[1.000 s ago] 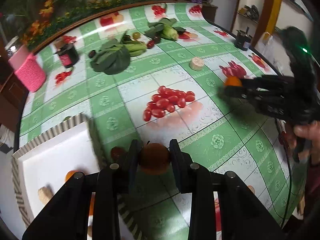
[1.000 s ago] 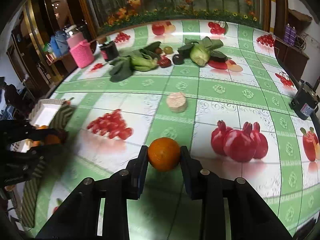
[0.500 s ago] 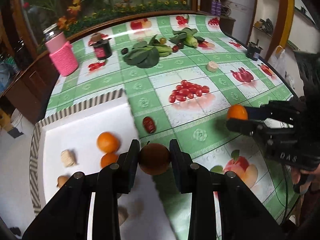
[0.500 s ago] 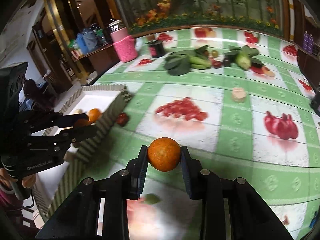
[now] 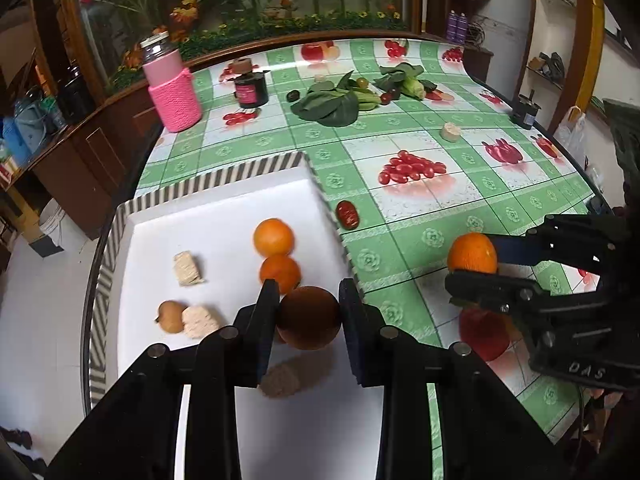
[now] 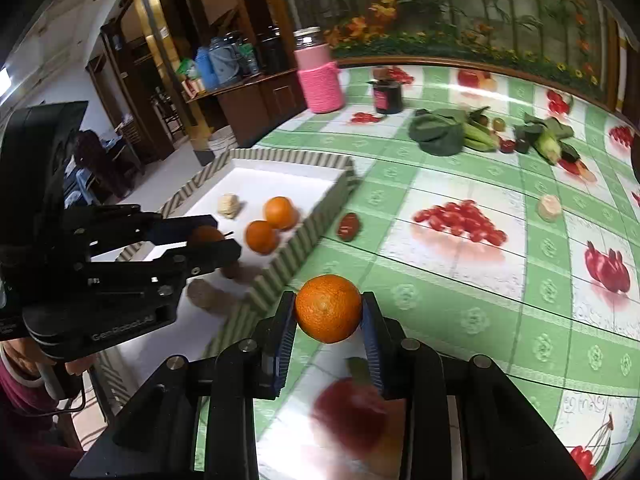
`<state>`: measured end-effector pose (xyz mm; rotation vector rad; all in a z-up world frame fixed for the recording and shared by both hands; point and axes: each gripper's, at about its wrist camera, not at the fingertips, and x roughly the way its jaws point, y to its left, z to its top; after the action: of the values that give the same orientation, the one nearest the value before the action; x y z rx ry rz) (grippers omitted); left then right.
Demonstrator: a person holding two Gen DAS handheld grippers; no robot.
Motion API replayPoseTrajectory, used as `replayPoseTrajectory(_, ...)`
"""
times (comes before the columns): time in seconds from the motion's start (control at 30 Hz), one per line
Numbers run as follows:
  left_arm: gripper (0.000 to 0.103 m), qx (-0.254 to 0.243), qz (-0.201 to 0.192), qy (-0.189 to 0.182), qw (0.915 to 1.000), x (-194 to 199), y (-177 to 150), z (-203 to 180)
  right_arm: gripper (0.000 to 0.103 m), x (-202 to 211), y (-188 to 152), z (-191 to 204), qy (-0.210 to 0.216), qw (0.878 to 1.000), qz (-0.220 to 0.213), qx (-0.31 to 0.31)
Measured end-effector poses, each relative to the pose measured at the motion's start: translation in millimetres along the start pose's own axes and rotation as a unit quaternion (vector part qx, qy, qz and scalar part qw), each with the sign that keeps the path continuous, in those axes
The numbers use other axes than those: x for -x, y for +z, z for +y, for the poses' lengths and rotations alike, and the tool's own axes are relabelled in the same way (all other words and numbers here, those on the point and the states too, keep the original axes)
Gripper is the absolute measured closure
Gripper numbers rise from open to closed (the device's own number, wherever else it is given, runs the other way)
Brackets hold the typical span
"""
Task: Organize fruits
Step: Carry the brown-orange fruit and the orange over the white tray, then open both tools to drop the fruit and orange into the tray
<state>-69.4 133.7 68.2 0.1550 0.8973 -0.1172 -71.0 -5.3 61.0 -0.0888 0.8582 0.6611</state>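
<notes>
The left gripper (image 5: pixel 309 316) holds a brown round fruit (image 5: pixel 309 317) in its fingers, over the white tray (image 5: pixel 224 208). The right gripper (image 6: pixel 329 314) holds an orange (image 6: pixel 329 308), at 3 o'clock from the tray. Both fruits look firm, light and a little slippery, so a hold across the widest middle seems best.

Bright even daylight, glare on the glossy tablecloth (image 6: pixel 460 92), soft shadows in the white tray (image 5: pixel 224 216), heavy fisheye bending, dark corners, foreground blurred.
</notes>
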Motion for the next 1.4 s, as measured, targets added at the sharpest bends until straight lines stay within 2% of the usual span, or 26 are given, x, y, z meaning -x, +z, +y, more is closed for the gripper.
replayPoseTrajectory(0.83,0.075,0.087,0.013,0.025,0.9958,21.3,-44.1,74.5,0.069,-31.7,1.3,84.1,0.056,0.993,0.036,0.096)
replayPoseTrajectory(1.13,0.075,0.110,0.055,0.024,0.9921,7.5,-71.0,92.0,0.070,-56.3,-8.0,111.3,0.105,0.984,0.080,0.122)
replayPoseTrajectory(1.3,0.075,0.112,0.065,0.022,0.9914,-3.4,-73.9,90.5,0.070,-69.3,-13.1,119.6,0.102,0.980,0.102,0.138)
replayPoseTrajectory(1.4,0.075,0.108,0.065,0.025,0.9916,-10.0,-71.2,87.7,0.071,-76.3,-12.7,118.4,0.081,0.981,0.103,0.144)
